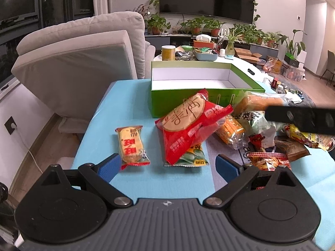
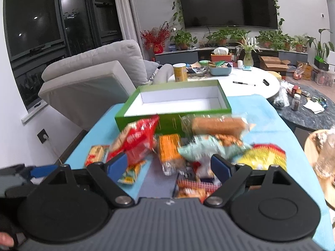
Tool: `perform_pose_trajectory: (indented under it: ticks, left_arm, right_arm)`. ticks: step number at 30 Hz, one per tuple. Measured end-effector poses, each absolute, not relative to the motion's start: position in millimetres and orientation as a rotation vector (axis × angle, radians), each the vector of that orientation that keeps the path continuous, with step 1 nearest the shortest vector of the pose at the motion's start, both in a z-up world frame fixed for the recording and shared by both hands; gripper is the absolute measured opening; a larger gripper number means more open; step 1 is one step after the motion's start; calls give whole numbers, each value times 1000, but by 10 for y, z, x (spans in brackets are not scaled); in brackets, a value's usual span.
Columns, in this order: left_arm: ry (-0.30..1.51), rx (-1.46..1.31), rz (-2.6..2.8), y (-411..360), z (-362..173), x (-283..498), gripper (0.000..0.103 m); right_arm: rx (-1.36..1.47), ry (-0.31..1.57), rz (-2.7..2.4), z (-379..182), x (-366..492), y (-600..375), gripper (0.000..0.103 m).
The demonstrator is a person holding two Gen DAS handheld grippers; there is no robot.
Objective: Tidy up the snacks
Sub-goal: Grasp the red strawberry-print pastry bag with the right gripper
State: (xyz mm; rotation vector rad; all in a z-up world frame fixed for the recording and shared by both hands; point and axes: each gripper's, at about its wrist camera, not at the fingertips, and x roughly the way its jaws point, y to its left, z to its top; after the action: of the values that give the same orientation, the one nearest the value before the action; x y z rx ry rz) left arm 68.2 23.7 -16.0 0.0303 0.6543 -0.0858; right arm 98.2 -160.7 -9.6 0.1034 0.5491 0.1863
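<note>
Blue-covered table [image 1: 134, 188]: snack packets [image 2: 201, 146] heaped before an empty green box [image 1: 205, 96], a small packet [image 1: 131, 145] lying apart. Left gripper [image 1: 167, 166] and right gripper [image 2: 169, 165]: fingers wide, holding nothing.

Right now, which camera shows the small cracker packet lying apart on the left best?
The left wrist view: the small cracker packet lies whole and sharp. The right wrist view shows it blurred and partly hidden.
</note>
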Motion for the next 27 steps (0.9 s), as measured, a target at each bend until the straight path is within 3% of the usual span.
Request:
perform_pose_trajectory:
  ticks: [16, 27]
  left_arm:
    - [651, -14, -83, 703, -155, 1273, 97]
    - [762, -76, -332, 480, -490, 1723, 96]
  right_arm:
    - [32, 670, 237, -283, 2124, -1070, 91]
    - [140, 805, 335, -539, 1979, -1437, 89]
